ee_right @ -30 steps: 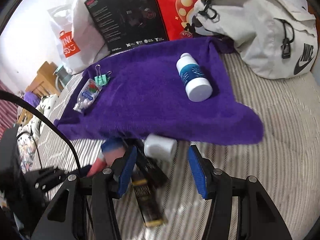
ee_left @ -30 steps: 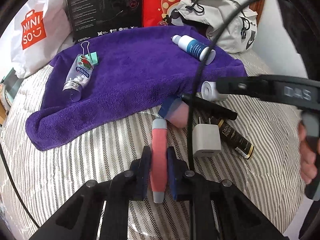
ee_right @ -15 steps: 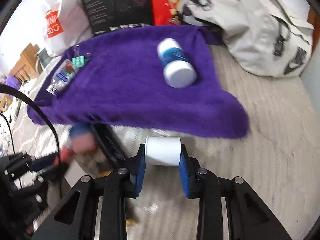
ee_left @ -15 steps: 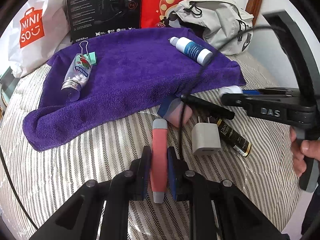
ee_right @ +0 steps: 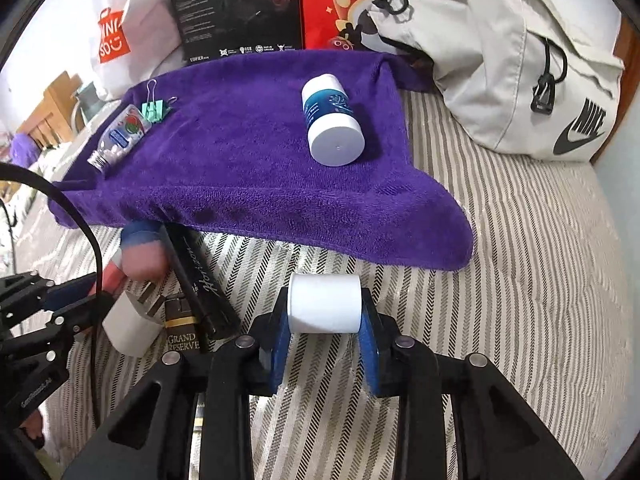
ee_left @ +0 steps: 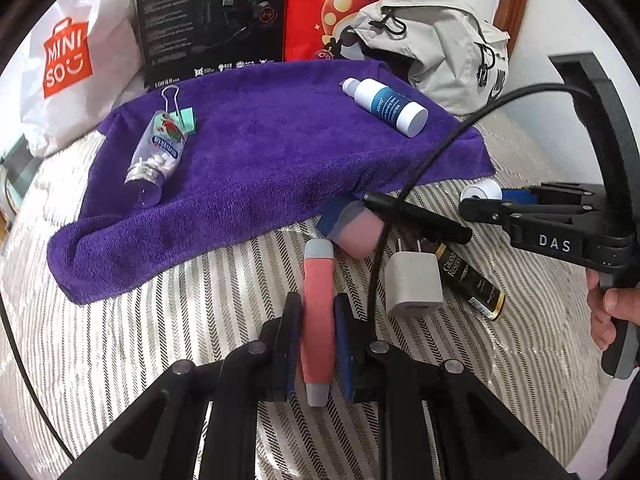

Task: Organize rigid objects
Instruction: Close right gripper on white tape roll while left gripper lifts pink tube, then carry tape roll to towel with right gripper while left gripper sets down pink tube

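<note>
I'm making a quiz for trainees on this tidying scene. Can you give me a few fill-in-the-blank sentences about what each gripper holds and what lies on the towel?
1. The left gripper is shut on a ____ tube with grey ends.
2. The right gripper is shut on a ____ cylinder.
3. The blue-labelled bottle lies on the ____ towel.
4. The green binder clip lies beside the ____ bottle.

Missing words: pink; white; purple; clear

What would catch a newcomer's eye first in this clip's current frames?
The purple towel spread over the striped bed, with a mint bottle at its left and a blue-labelled bottle at its right. Nearer the cameras, the left gripper is shut on a pink tube, and the right gripper is shut on a white cylinder, just off the towel's front edge.
</note>
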Tool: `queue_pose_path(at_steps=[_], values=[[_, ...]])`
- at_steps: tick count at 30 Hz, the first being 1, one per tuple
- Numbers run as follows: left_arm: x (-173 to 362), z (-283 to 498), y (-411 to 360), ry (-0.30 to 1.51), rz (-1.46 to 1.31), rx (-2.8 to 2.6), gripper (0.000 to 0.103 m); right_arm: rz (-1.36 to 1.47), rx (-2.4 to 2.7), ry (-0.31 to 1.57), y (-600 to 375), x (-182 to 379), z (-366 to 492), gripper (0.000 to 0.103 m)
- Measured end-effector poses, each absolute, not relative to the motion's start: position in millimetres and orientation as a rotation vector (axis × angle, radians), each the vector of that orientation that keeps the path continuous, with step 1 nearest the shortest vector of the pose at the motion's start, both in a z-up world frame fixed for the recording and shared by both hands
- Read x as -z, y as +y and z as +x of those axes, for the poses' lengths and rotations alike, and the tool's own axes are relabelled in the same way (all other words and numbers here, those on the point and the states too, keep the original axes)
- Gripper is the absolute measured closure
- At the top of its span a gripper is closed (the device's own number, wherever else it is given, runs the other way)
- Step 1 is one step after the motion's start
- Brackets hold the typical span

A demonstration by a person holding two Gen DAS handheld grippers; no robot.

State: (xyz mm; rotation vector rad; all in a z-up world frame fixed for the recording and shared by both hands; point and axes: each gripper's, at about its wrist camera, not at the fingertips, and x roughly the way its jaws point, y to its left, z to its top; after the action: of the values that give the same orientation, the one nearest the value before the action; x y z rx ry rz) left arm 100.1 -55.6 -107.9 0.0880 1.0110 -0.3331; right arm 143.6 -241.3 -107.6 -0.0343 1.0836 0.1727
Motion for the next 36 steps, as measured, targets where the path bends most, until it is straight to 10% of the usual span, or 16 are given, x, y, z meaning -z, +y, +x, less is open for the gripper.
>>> queue_pose_path(at_steps=[36], values=[[62,163,7,0.977,-0.019,0.282,0.087,0.052,-0.388,1.035,-220,65,209,0.072]])
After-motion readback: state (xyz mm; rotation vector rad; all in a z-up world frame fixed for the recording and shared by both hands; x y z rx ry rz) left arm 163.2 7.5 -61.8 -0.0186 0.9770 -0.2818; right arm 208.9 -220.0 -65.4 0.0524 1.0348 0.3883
